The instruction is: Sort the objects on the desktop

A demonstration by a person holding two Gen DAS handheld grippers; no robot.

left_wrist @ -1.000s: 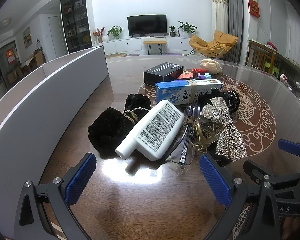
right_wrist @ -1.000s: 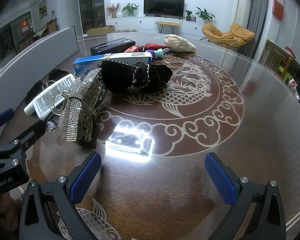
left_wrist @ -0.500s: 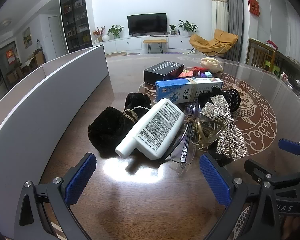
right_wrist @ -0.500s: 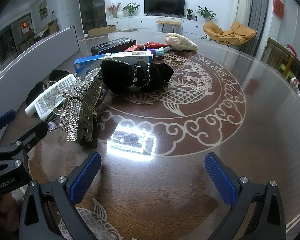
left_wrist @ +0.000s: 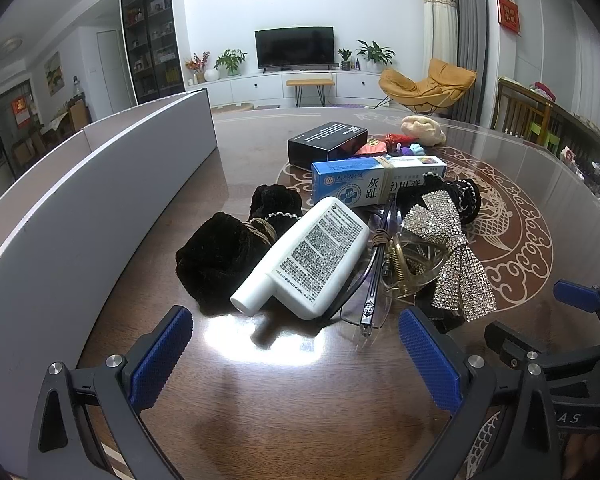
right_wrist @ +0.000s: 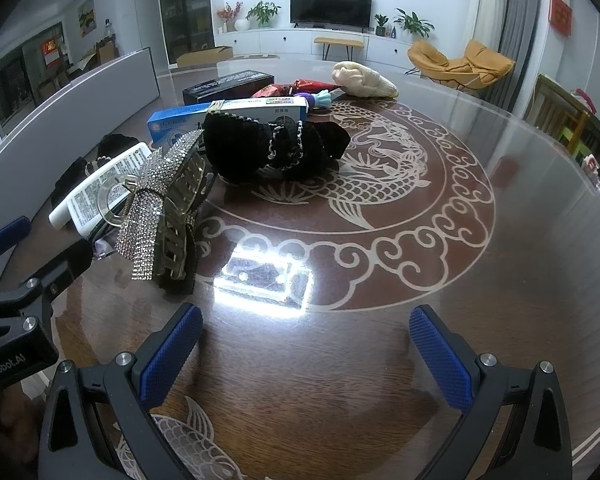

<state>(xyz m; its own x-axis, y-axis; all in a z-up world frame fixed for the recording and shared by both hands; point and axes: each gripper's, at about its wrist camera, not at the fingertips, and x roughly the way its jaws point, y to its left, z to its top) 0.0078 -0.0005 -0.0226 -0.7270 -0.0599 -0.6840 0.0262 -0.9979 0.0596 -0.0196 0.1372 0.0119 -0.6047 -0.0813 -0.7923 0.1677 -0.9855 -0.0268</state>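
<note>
Two grippers, both w/ jaws apart and nothing between them.

Left wrist view: left gripper (left_wrist: pixel 296 354) sits low over the dark wood table (left_wrist: pixel 268 412), blue pads wide. Just ahead lies the white bottle (left_wrist: pixel 312 256), cap end toward the camera, leaning on a black velvet scrunchie (left_wrist: pixel 220 256) at its left. Right of the bottle: folded glasses (left_wrist: pixel 374 276), then a rhinestone bow clip (left_wrist: pixel 448 252). Behind them a blue-white medicine box (left_wrist: pixel 376 184), further back a black box (left_wrist: pixel 328 142). Grey divider board (left_wrist: pixel 80 220) runs along the left.

Right wrist view: right gripper (right_wrist: pixel 306 358) is spread over bare tabletop near a bright light reflection (right_wrist: pixel 264 280). Rhinestone bow clip (right_wrist: pixel 156 204) is to the front-left, apart from the pads; black bow (right_wrist: pixel 276 148) behind it, beige item (right_wrist: pixel 364 80) at far back. Left gripper's body shows at the left edge.
</note>
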